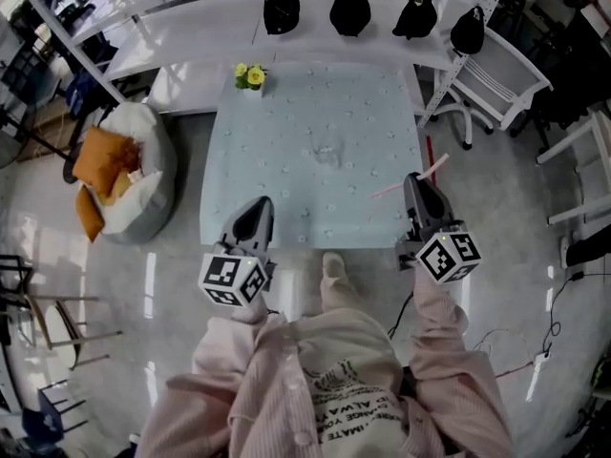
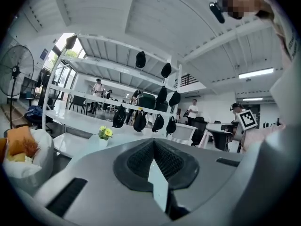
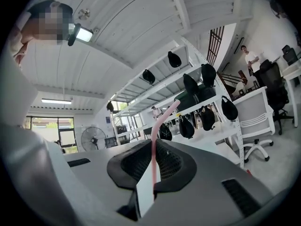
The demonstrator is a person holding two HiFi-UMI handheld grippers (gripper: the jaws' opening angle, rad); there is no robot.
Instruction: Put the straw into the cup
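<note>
A pink bendy straw [image 1: 435,167] is clamped crosswise in my right gripper [image 1: 418,181], which is shut on it at the right front edge of the pale blue table [image 1: 277,170]. In the right gripper view the straw [image 3: 154,140] rises between the closed pads and bends right at the top. A faint, clear, cup-like shape [image 1: 326,153] stands near the table's middle, well ahead of both grippers. My left gripper [image 1: 259,206] hovers at the table's front left edge, shut with nothing in it. The left gripper view shows its jaws [image 2: 154,150] pressed together, and the cup does not show there.
A small pot of yellow flowers [image 1: 250,76] stands at the table's far left corner. Behind it runs a white shelf with black bags [image 1: 350,8]. A beanbag with orange cushions [image 1: 122,175] lies left of the table. A white chair [image 1: 496,79] stands to its right.
</note>
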